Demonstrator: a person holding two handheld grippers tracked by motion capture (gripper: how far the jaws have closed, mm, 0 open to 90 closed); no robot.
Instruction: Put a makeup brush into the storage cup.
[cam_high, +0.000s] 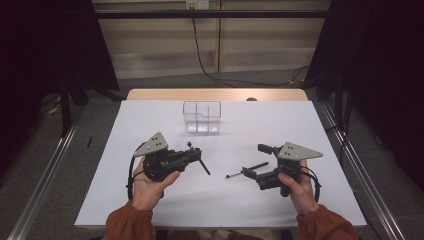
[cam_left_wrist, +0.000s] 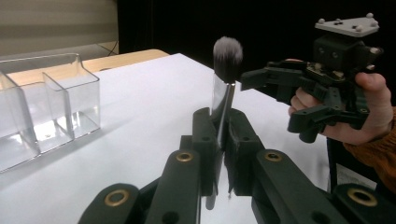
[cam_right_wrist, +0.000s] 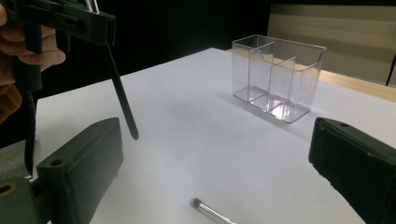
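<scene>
Both forearms come in from the near edge in rust-orange sleeves. The left hand (cam_high: 150, 182) cradles the left gripper (cam_high: 194, 155) from beneath, palm up, nose aimed right toward the middle of the table, jaws pinched tight together. Over on the right, the right hand (cam_high: 299, 186) grips the right gripper (cam_high: 255, 161) from behind, nose pointing left, jaws spread wide. The two noses face each other, well apart. Both seem to hover above the table, though height is hard to judge.
</scene>
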